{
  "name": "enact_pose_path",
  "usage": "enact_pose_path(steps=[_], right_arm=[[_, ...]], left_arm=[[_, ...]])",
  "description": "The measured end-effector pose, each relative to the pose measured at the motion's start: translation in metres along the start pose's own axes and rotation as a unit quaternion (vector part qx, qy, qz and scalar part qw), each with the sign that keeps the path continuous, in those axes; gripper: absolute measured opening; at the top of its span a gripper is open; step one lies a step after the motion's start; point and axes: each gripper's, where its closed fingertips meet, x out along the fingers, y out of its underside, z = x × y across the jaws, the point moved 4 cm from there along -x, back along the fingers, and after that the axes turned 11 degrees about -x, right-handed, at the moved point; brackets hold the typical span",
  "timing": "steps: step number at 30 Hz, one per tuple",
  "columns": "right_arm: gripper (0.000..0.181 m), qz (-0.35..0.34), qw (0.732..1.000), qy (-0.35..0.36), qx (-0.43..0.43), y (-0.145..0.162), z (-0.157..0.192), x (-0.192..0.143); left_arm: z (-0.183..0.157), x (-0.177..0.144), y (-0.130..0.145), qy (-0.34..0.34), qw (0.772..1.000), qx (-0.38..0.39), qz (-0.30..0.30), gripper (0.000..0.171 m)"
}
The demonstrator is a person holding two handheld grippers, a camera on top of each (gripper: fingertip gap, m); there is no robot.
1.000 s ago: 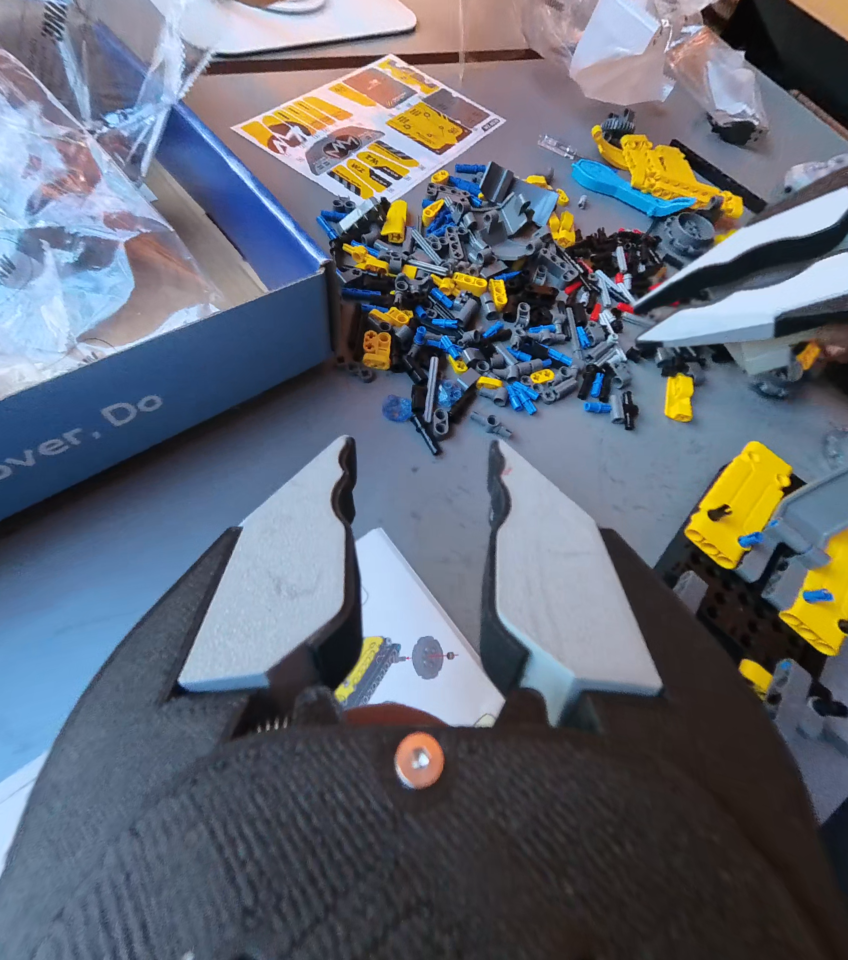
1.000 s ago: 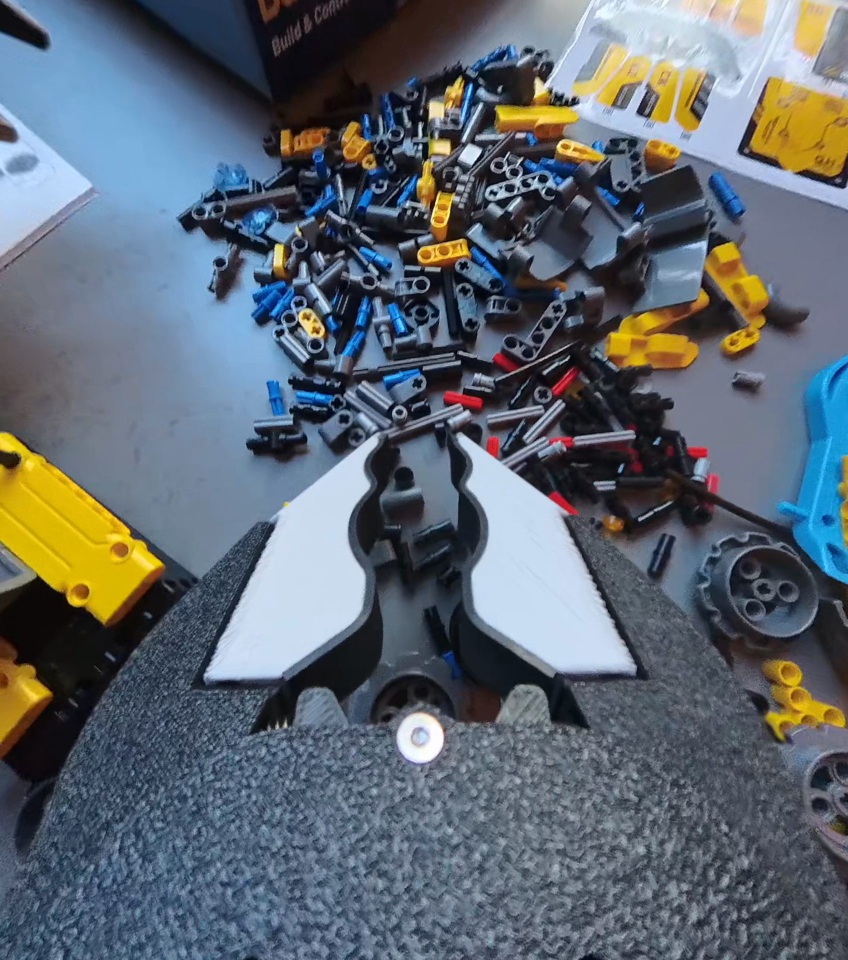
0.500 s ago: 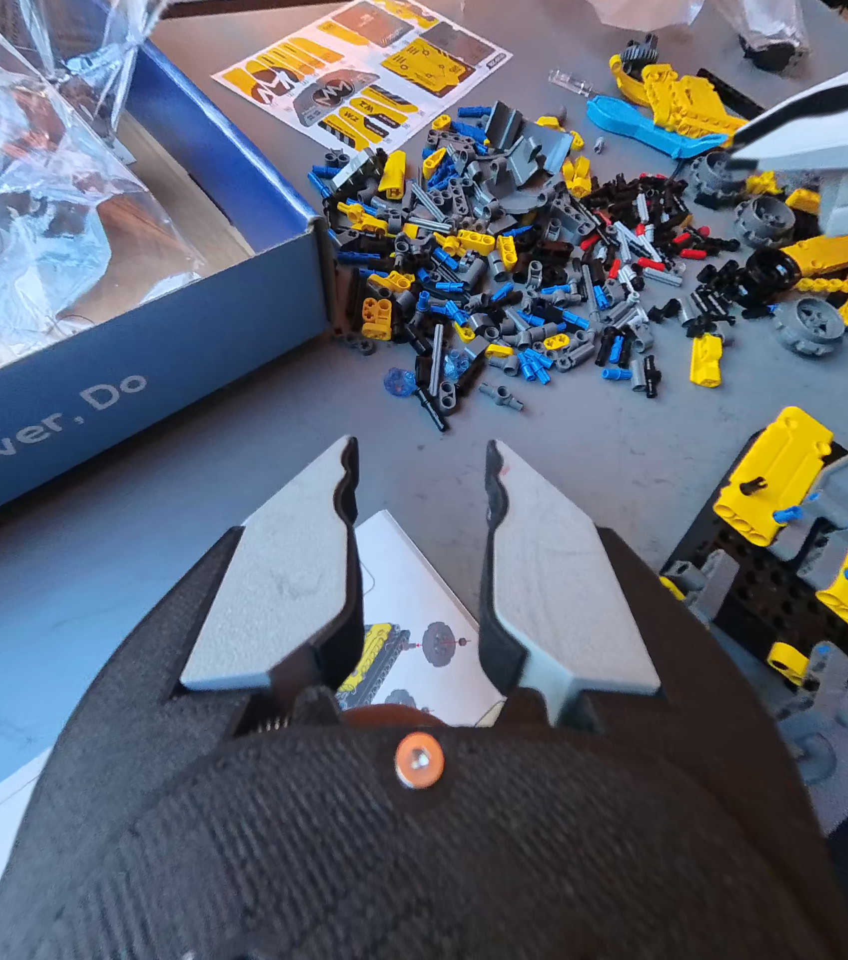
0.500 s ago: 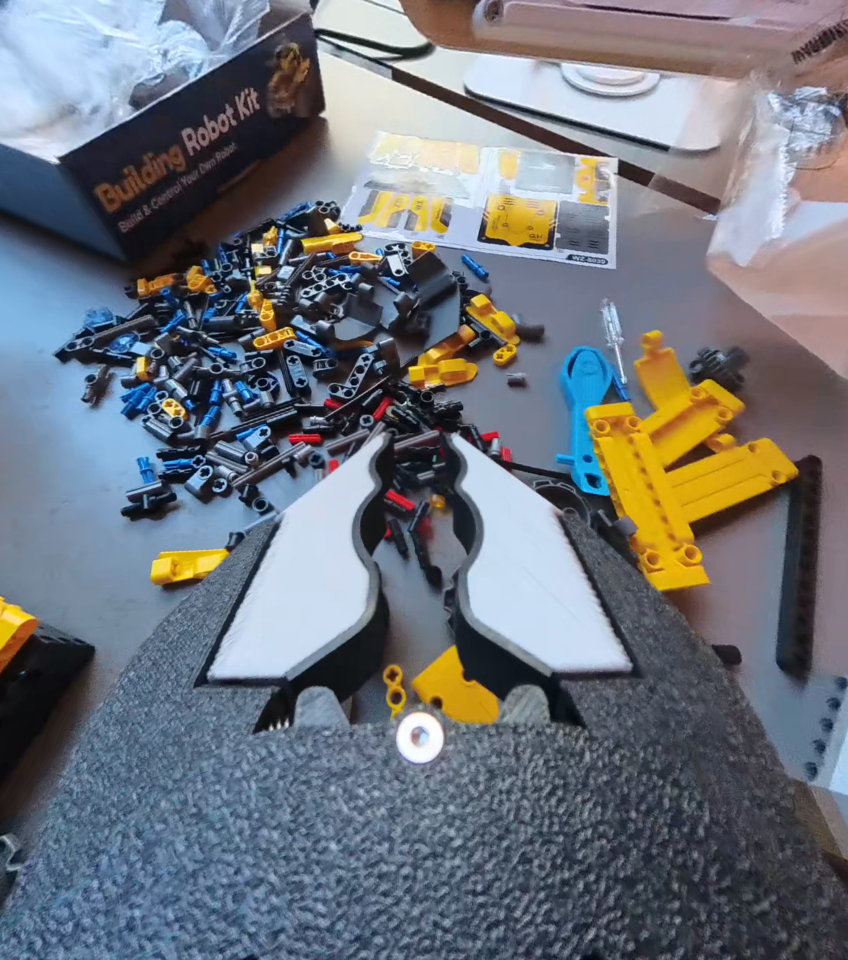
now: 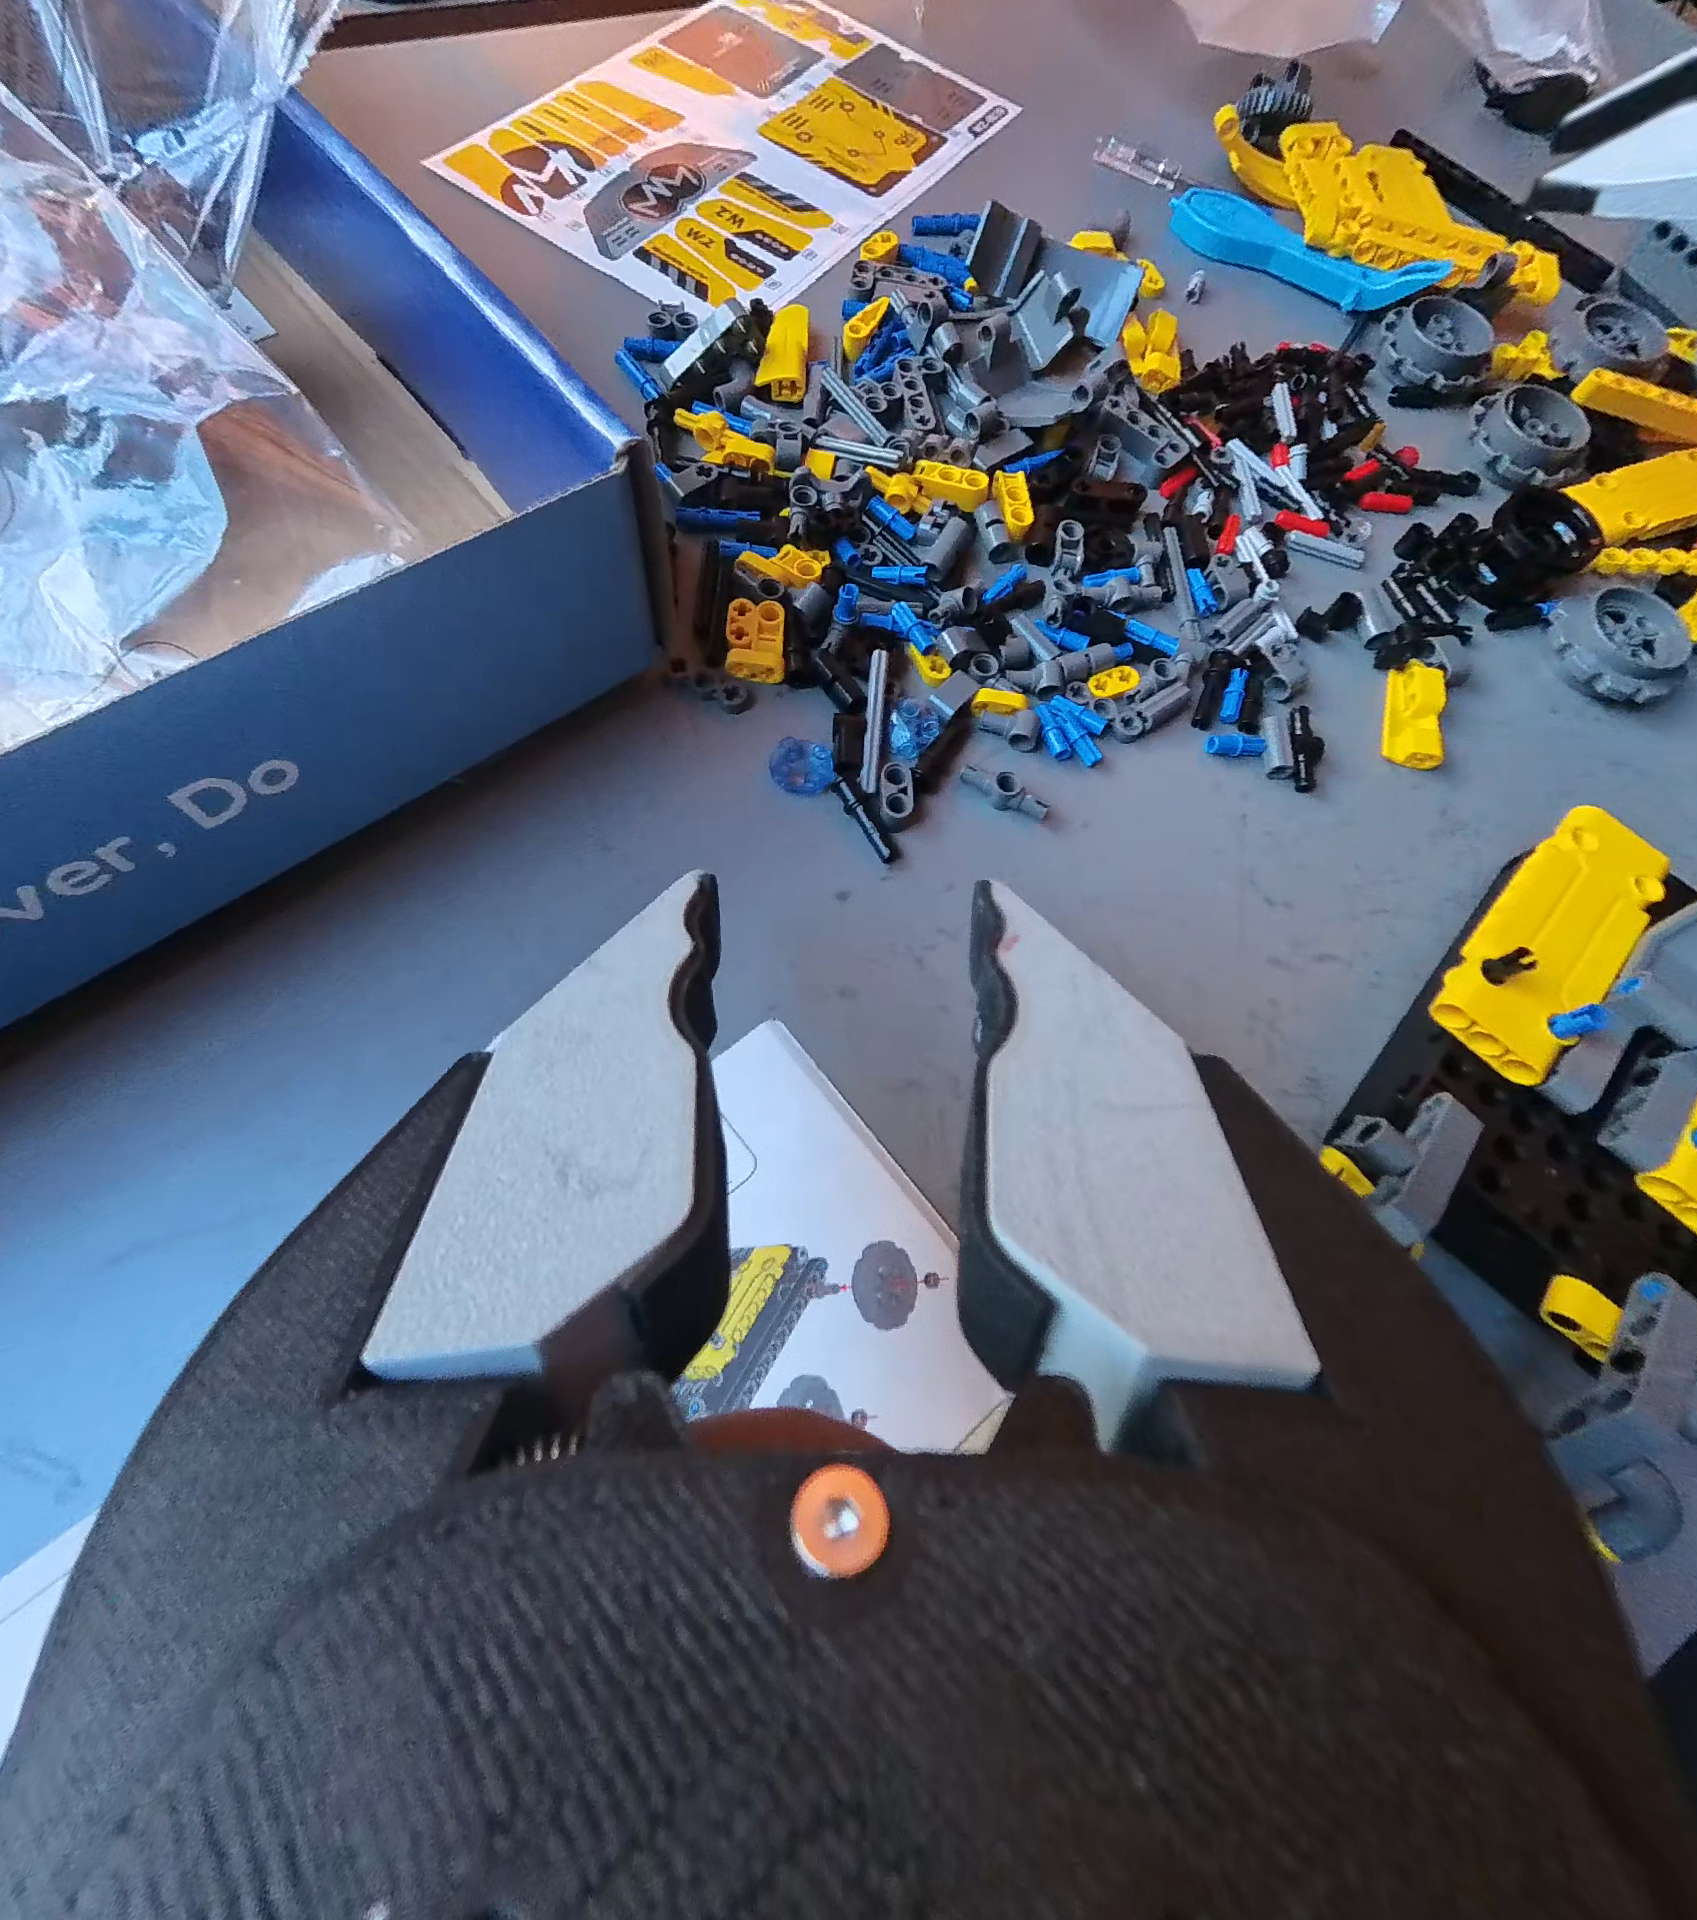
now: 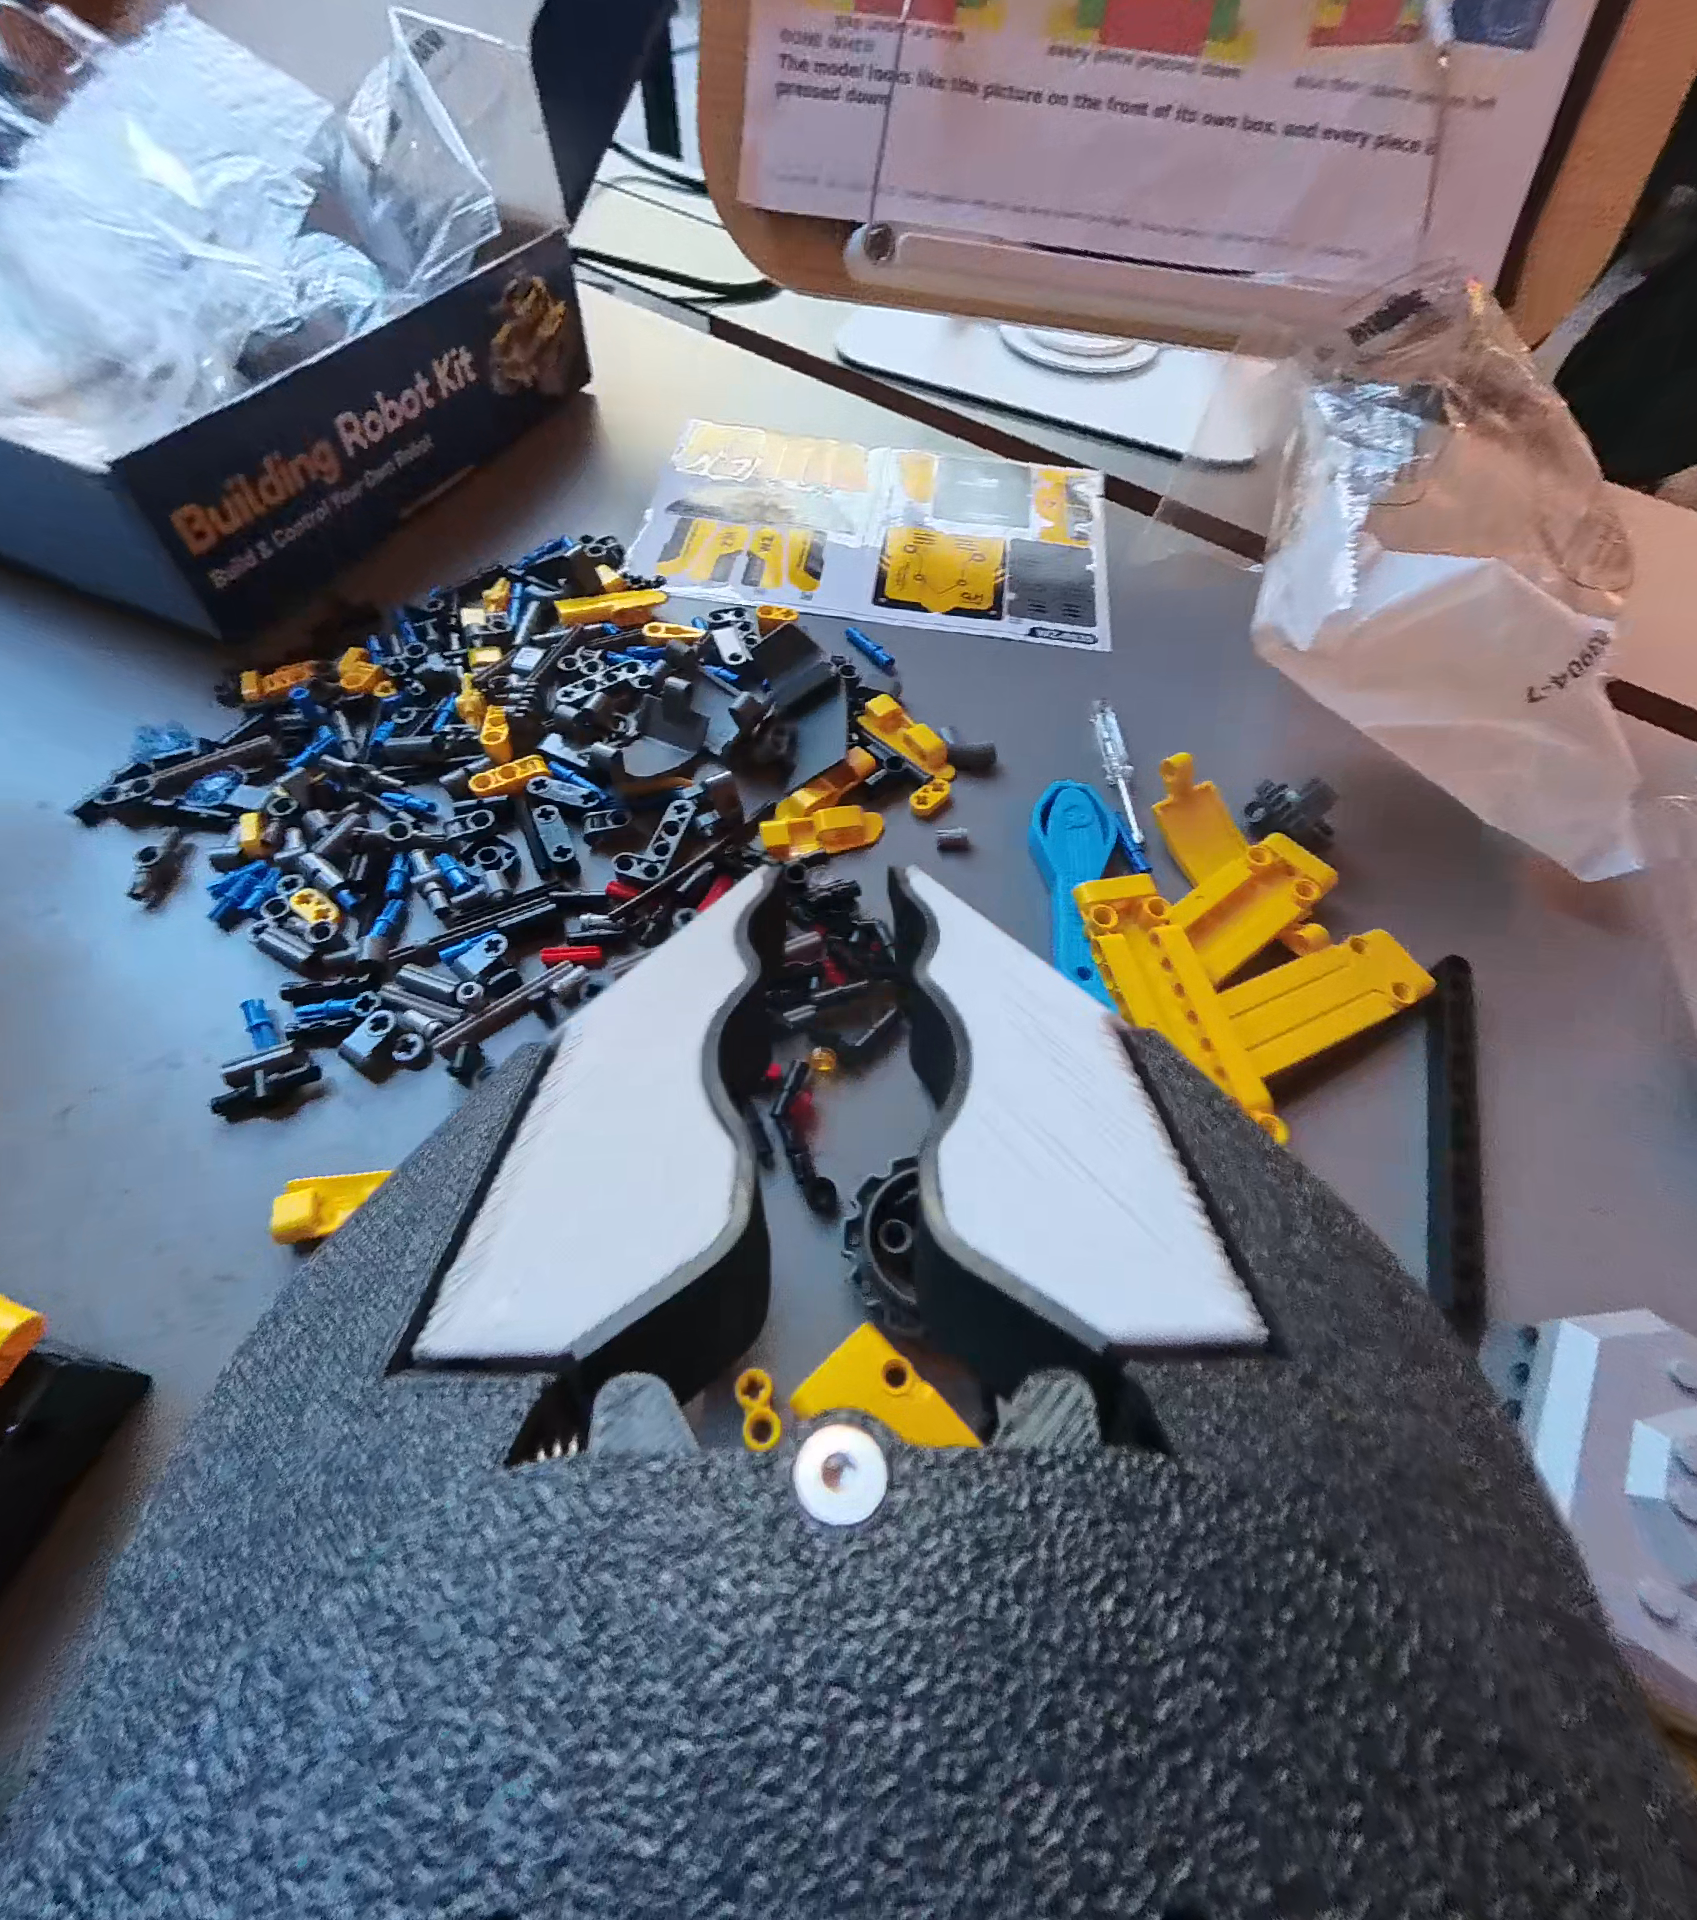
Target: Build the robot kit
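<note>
A pile of small black, grey, blue and yellow building pieces [image 5: 1010, 540] lies on the grey table; it also shows in the right wrist view [image 6: 511, 810]. My left gripper [image 5: 842, 894] is open and empty, above the table just short of the pile, over a corner of a white instruction booklet [image 5: 823, 1205]. My right gripper [image 6: 836, 883] is open and empty, raised over the right part of the pile, above black and red pins [image 6: 823, 987]. A half-built yellow, grey and black model [image 5: 1602, 1091] stands right of my left gripper.
An open blue box [image 5: 252, 727] with clear bags stands left. A sticker sheet [image 6: 885, 540], a blue tool [image 6: 1067, 883], yellow beams [image 6: 1228, 956], grey wheels [image 5: 1618, 639], a long black beam [image 6: 1452, 1122], plastic bags [image 6: 1446, 582] and a stand with paper [image 6: 1083, 125] lie around.
My right gripper has lifted and drawn back to the right, tilting up so the box and stand come into view. My left gripper has stayed nearly still and open.
</note>
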Motion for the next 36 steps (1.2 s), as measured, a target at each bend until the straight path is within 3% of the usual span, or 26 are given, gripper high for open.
enact_pose_path(steps=[8,15,20,25,29,32,36], right_arm=[[0.024,0.063,0.991,-0.111,-0.036,0.005,0.042,0.01],[0.026,0.101,0.981,-0.15,-0.074,0.015,0.067,0.02],[0.024,0.099,0.983,-0.129,-0.086,0.013,0.06,0.018],[0.024,0.068,0.987,-0.133,-0.064,-0.006,0.04,-0.011],[0.026,0.081,0.961,-0.238,-0.117,-0.004,0.062,-0.036],[0.025,0.092,0.948,-0.261,-0.157,0.004,0.077,-0.035],[0.024,0.132,0.929,-0.288,-0.189,0.02,0.1,-0.022]], left_arm=[[0.007,-0.001,0.004,0.006,1.0,-0.002,0.013,0.046],[0.006,0.004,0.009,0.013,1.0,0.005,0.028,0.046],[0.004,0.006,0.002,0.022,0.999,0.026,0.041,0.046],[0.008,0.003,0.0,0.033,0.998,0.033,0.042,0.044],[-0.006,-0.002,0.015,0.102,0.991,0.047,0.078,0.043],[-0.022,-0.014,0.015,0.147,0.982,0.084,0.089,0.042],[-0.024,-0.029,0.02,0.15,0.972,0.149,0.101,0.043]])
